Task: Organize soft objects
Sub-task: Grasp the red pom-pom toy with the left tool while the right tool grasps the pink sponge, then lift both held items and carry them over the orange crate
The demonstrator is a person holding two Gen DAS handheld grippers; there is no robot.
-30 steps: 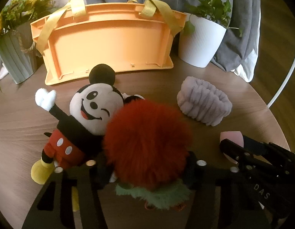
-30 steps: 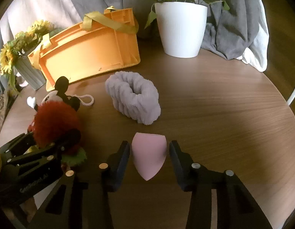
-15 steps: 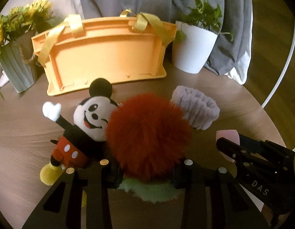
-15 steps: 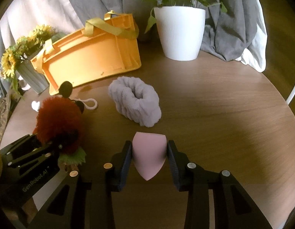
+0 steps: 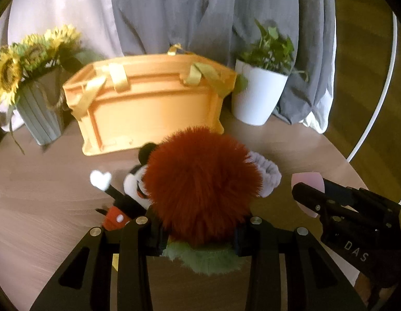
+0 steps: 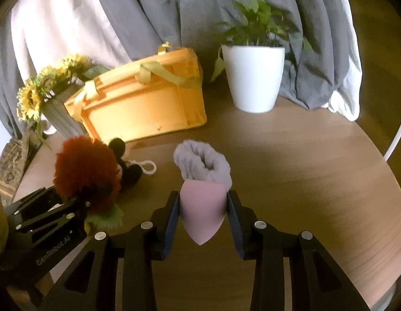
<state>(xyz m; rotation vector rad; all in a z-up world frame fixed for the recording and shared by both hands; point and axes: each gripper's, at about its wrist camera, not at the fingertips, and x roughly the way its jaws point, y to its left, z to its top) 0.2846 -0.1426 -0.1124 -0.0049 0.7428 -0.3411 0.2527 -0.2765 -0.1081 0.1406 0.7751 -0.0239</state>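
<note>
Left wrist view showed one red pompom [image 5: 200,189] clamped in the left gripper [image 5: 199,235], half-hiding one mouse plush [image 5: 122,202] ahead; the right gripper [image 6: 203,216] squeezed one pink sponge [image 6: 201,207], one grey scrunchie [image 6: 203,164] just beyond.

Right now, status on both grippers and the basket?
Left gripper shut on red pompom. Right gripper shut on pink sponge. Orange basket ahead. Mouse plush, lilac headband between.
</note>
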